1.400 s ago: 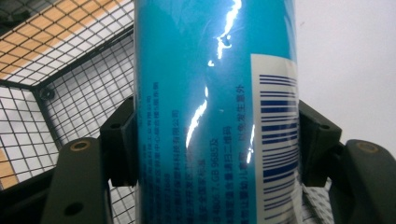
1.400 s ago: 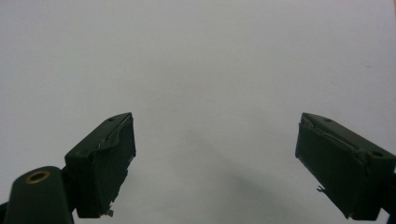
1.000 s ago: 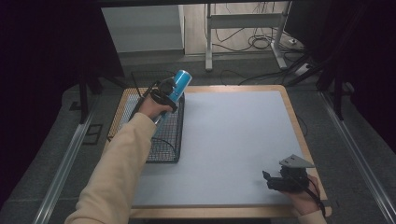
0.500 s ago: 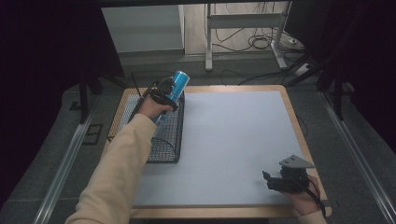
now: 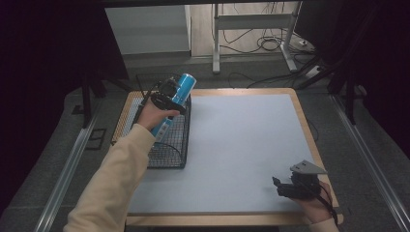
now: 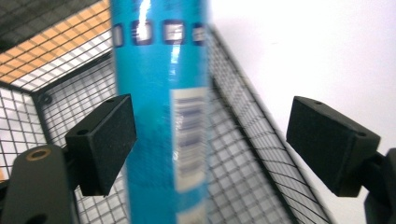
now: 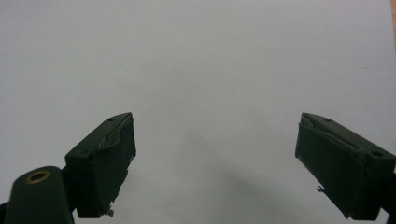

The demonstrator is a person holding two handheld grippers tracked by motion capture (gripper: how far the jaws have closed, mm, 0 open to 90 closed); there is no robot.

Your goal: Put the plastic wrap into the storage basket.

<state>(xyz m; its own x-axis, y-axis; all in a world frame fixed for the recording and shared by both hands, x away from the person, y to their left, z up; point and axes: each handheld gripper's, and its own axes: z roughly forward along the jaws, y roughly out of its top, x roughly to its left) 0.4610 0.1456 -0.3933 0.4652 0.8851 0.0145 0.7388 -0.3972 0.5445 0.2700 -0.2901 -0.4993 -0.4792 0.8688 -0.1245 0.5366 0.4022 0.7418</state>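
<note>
Since the earlier frame our left gripper (image 5: 167,94) has lifted a little and its jaws have just been opening, so the can (image 5: 175,99) now stands between them ungripped. Nearest us, our right gripper (image 5: 290,186) rests open over the mat (image 5: 241,145). Farther off, the can leans in the basket (image 5: 169,150). We judge this the release step; next we draw the left gripper clear without tipping the can.
</note>
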